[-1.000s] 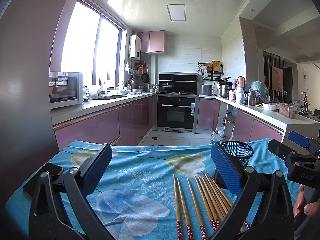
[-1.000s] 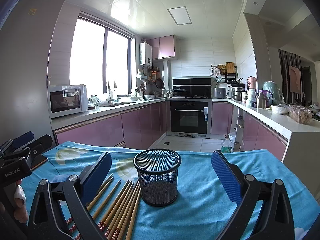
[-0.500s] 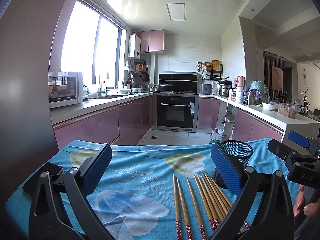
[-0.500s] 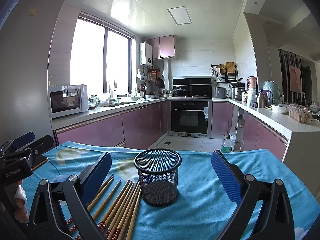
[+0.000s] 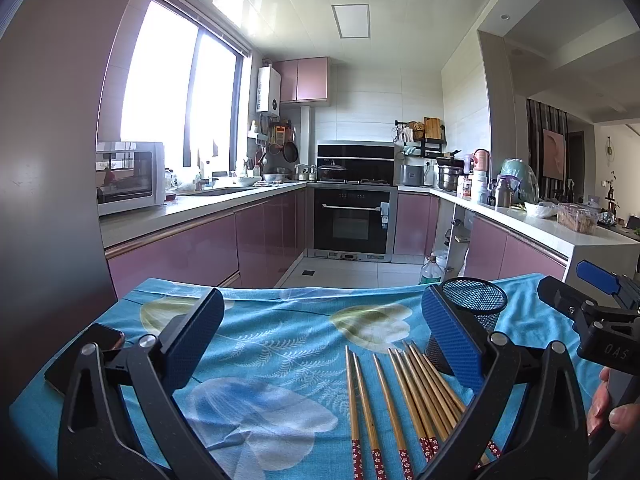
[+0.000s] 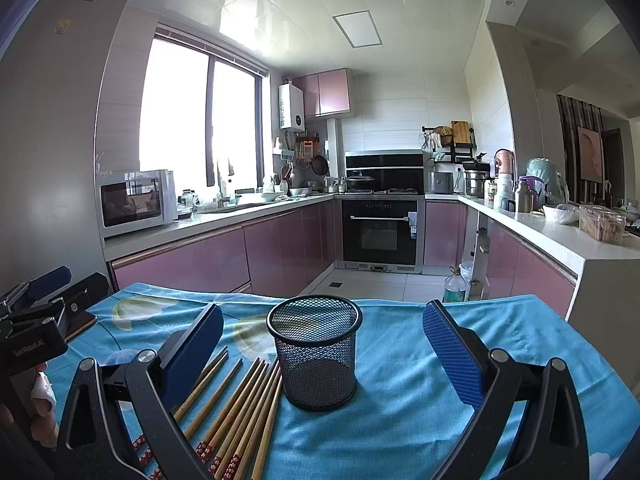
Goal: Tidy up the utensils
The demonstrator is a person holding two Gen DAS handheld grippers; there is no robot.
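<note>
A loose row of wooden chopsticks (image 5: pixel 404 400) lies flat on the table (image 5: pixel 280 344), which is covered in a blue flowered cloth, with an empty black mesh cup (image 6: pixel 316 356) standing upright just to their right. The nearest stick looks to be touching the cup's base, though from here I can't be sure.

Both tools are held low at the near edge, each with its blue pads spread wide and nothing between them. The left tool (image 5: pixel 320 340) points at bare cloth, with the chopsticks sitting toward its right-hand pad. The right tool (image 6: pixel 320 350) has the cup squarely in its gap and the sticks off by its left pad.

The sticks run lengthwise away from the person, patterned red ends nearest and plain tips fanning slightly toward the cup. Each tool's gap therefore lies across their long axis, and I'd judge either could close on one by sliding sideways and dipping. They lie between the two tools, a touch more under the left.

The red ends run out of frame below, and the tool frames cover some sticks, so a count is unsafe. A dark flat thing, perhaps a phone (image 5: pixel 86 354), peeks out at the table's left corner.
</note>
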